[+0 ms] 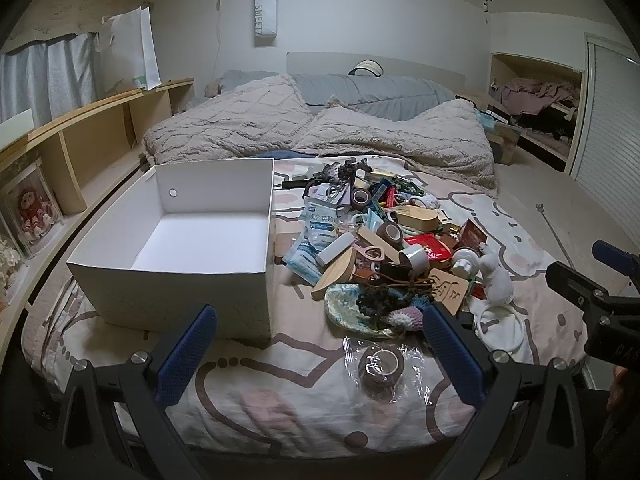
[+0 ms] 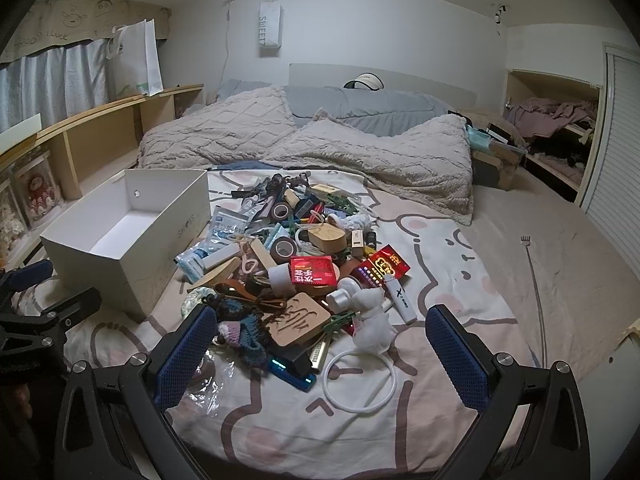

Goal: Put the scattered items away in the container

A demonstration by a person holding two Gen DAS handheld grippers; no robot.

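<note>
Both my left gripper [image 1: 320, 350] and right gripper [image 2: 320, 350] hover spread wide and empty; the open white cardboard box [image 1: 176, 276] sits left of the tangled clutter pile [image 2: 296, 268], where one grab risks snagging neighbours.

I hold the left gripper [image 1: 320, 348] tilted downward, its jaws spread wide with nothing gripped. My right gripper [image 2: 320, 350] sits beside it, angled down the same way, jaws fully apart and empty too.
</note>
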